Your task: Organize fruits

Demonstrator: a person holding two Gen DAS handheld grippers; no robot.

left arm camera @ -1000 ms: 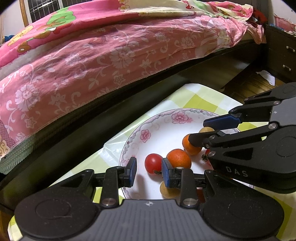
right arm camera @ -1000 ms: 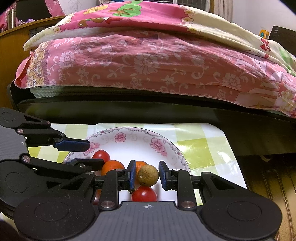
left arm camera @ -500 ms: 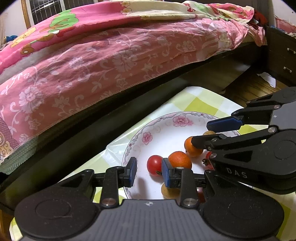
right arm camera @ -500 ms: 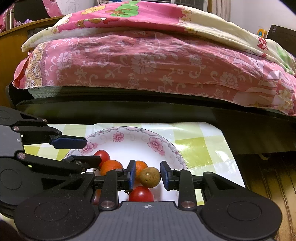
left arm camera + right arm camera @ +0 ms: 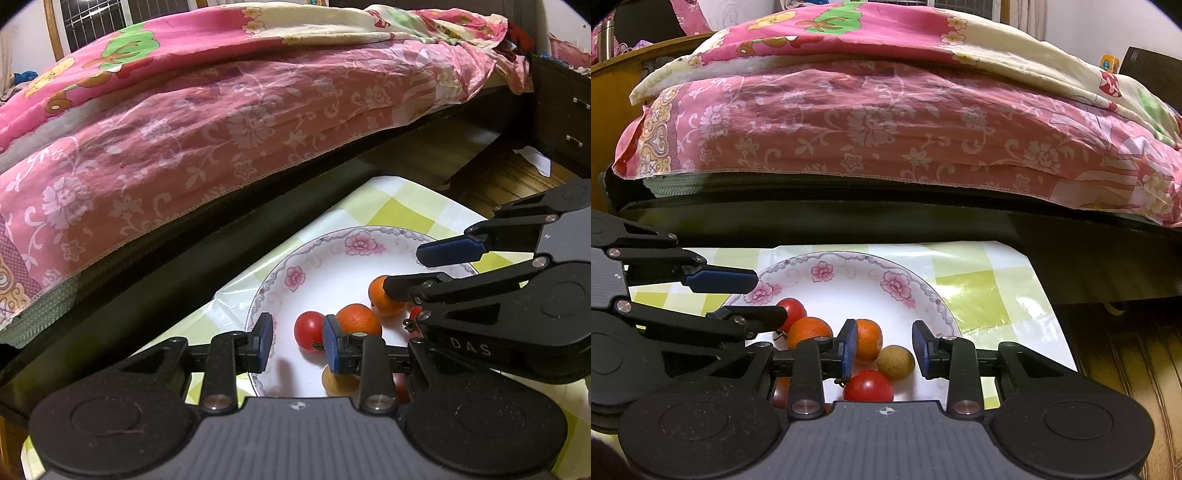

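Two handheld grippers reach over a flowered white plate (image 5: 916, 295) that sits on a desk covered in a green-and-white checked cloth (image 5: 975, 291), just in front of a bed with a pink floral blanket (image 5: 886, 122).

The right gripper (image 5: 884, 347) has its fingers spread apart and holds nothing. Between those fingers, on the plate, lies a small brown round fruit (image 5: 896, 362), closer to the right finger but touching neither. An orange (image 5: 868, 340) sits partly behind the left finger. A red tomato (image 5: 868, 386) lies nearer the camera, just below the gap. Beyond the left finger are a second orange (image 5: 809, 332) and a second tomato (image 5: 792, 309).

The left gripper (image 5: 297, 343) also has its fingers spread and empty. In its view, a tomato (image 5: 309, 331) lies between the fingers, close against the right finger. An orange (image 5: 358, 320) shows just past that right finger, and another orange (image 5: 384, 301) sits farther on, partly covered by the other gripper's lower finger. A yellowish fruit (image 5: 338, 383) peeks out beneath the right finger.
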